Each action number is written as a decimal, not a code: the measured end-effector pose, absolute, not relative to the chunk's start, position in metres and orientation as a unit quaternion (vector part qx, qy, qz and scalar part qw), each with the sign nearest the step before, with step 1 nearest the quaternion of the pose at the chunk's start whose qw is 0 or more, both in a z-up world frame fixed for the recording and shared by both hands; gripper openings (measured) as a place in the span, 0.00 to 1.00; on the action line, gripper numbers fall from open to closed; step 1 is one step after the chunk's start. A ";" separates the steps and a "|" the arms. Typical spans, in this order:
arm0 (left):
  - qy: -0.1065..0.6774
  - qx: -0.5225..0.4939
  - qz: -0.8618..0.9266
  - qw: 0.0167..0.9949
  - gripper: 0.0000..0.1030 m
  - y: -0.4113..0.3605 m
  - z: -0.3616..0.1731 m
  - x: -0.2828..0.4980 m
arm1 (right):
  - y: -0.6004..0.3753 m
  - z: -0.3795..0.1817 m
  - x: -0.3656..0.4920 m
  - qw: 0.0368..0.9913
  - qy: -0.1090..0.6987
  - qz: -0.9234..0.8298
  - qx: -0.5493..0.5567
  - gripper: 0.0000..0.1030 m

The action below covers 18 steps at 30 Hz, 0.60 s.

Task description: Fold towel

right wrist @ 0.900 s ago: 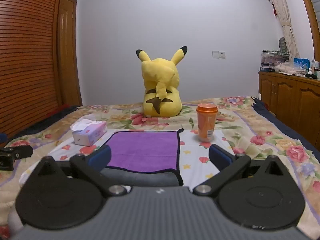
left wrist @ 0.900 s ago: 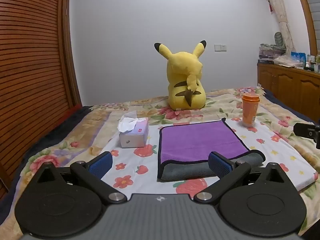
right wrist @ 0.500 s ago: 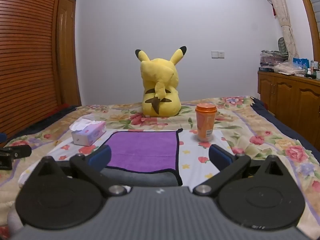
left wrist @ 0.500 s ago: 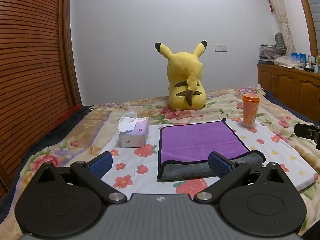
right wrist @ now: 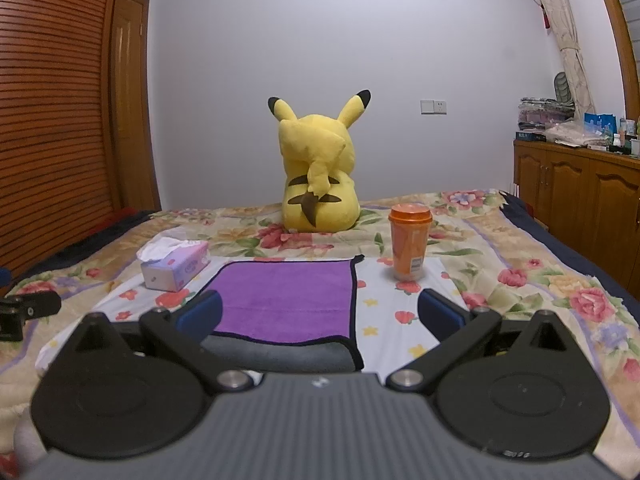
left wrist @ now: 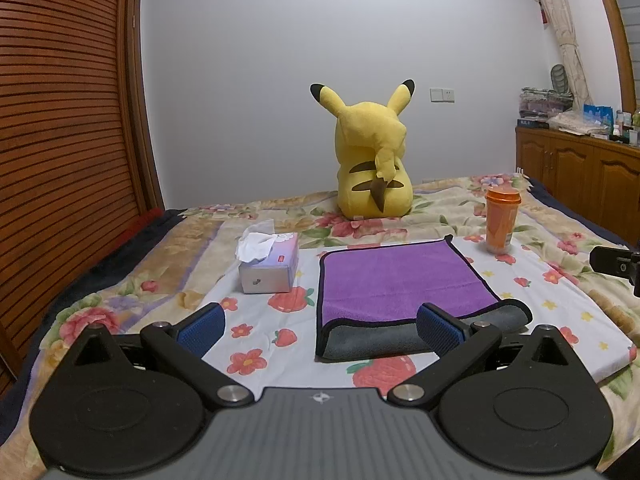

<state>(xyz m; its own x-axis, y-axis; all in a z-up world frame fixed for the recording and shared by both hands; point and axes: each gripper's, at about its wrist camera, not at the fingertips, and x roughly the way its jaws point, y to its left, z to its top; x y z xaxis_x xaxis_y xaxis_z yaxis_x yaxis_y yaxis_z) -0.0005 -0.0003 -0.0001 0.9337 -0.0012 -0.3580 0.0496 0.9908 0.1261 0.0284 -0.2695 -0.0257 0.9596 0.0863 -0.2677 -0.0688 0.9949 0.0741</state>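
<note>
Both the left gripper (left wrist: 318, 326) and the right gripper (right wrist: 320, 312) are wide open and hold nothing. The purple towel (left wrist: 400, 280) lies just ahead on the bed (left wrist: 260, 340), its near edge turned over. I think each gripper should pinch one near corner, then carry it evenly to the far edge, away from the tissue box (left wrist: 269, 268) at the left and the orange cup (left wrist: 502, 222) at the far right.

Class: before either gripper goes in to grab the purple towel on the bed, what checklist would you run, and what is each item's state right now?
1. Left gripper jaws spread and holding nothing: ok.
2. Right gripper jaws spread and holding nothing: ok.
3. Purple microfibre towel with black trim lies flat, its grey near edge turned over towards the grippers: ok.
4. Nothing rests on the towel: ok.
5. Pale tissue box stands apart from the towel's left edge: ok.
6. Orange lidded plastic cup is upright, off the towel beyond its far right corner: ok, though a wide fold might reach it.
</note>
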 end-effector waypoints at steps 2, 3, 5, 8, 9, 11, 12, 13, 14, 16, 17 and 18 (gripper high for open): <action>0.183 0.066 -0.012 0.981 1.00 0.000 0.000 -0.001 | -0.275 -0.028 0.029 0.989 0.137 0.039 0.033 1.00; 0.183 0.066 -0.012 0.981 1.00 -0.001 0.001 -0.001 | -0.274 -0.028 0.029 0.989 0.137 0.039 0.032 1.00; 0.183 0.066 -0.012 0.981 1.00 -0.001 0.001 -0.001 | -0.277 -0.029 0.028 0.989 0.138 0.039 0.033 1.00; 0.183 0.066 -0.012 0.981 1.00 0.000 0.001 -0.001 | -0.278 -0.031 0.029 0.989 0.138 0.039 0.034 1.00; 0.183 0.066 -0.012 0.981 1.00 0.000 0.001 -0.001 | -0.278 -0.031 0.029 0.989 0.138 0.039 0.034 1.00; 0.183 0.066 -0.012 0.981 1.00 0.000 0.001 0.000 | -0.278 -0.030 0.029 0.989 0.139 0.039 0.034 1.00; 0.183 0.066 -0.012 0.981 1.00 0.000 0.001 0.000 | -0.278 -0.031 0.029 0.989 0.138 0.039 0.034 1.00; 0.183 0.066 -0.012 0.981 1.00 0.000 0.001 0.000 | -0.278 -0.030 0.029 0.989 0.139 0.039 0.034 1.00; 0.183 0.067 -0.011 0.981 1.00 0.002 -0.005 0.001 | -0.278 -0.031 0.029 0.989 0.139 0.040 0.034 1.00; 0.182 0.067 -0.011 0.981 1.00 0.002 -0.007 0.001 | -0.277 -0.033 0.029 0.989 0.138 0.039 0.033 1.00; 0.182 0.067 -0.011 0.981 1.00 0.002 -0.007 0.001 | -0.278 -0.033 0.027 0.989 0.137 0.039 0.033 1.00; 0.182 0.067 -0.011 0.981 1.00 0.002 -0.007 0.001 | -0.279 -0.034 0.027 0.989 0.137 0.039 0.033 1.00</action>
